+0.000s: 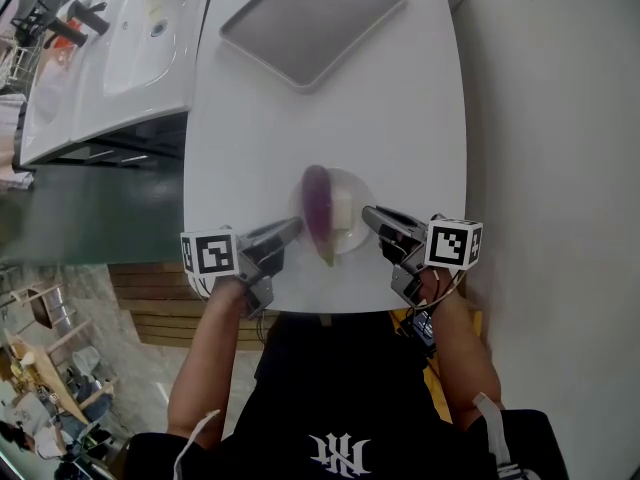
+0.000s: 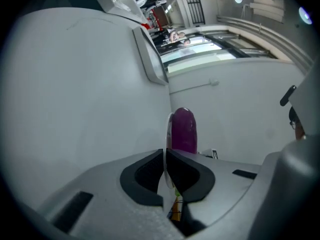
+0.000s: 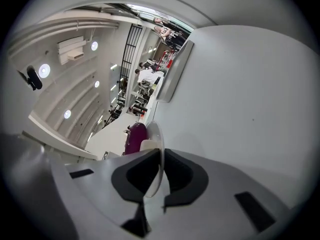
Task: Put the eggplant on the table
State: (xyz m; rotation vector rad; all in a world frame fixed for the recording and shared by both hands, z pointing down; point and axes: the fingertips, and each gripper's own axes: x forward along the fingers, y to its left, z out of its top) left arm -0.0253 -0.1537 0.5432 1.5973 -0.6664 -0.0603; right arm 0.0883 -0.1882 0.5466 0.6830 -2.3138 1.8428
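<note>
A purple eggplant (image 1: 318, 208) lies on a small clear round plate (image 1: 355, 190) beside a pale block (image 1: 344, 208), over the near end of the white table (image 1: 250, 138). My left gripper (image 1: 292, 230) is shut on the plate's left rim, and my right gripper (image 1: 370, 216) is shut on its right rim. In the left gripper view the thin plate (image 2: 169, 131) runs edge-on between the pads of the left gripper (image 2: 165, 156), with the eggplant (image 2: 183, 131) just beyond. In the right gripper view the plate (image 3: 156, 134) sits between the pads of the right gripper (image 3: 161, 156), the eggplant (image 3: 134, 138) behind it. Whether the plate touches the table I cannot tell.
A grey rectangular tray (image 1: 315, 18) lies at the table's far end. A white sink unit (image 1: 110, 48) stands to the left. A pale wall (image 1: 560, 118) runs along the right. The table's front edge is right by the person's body.
</note>
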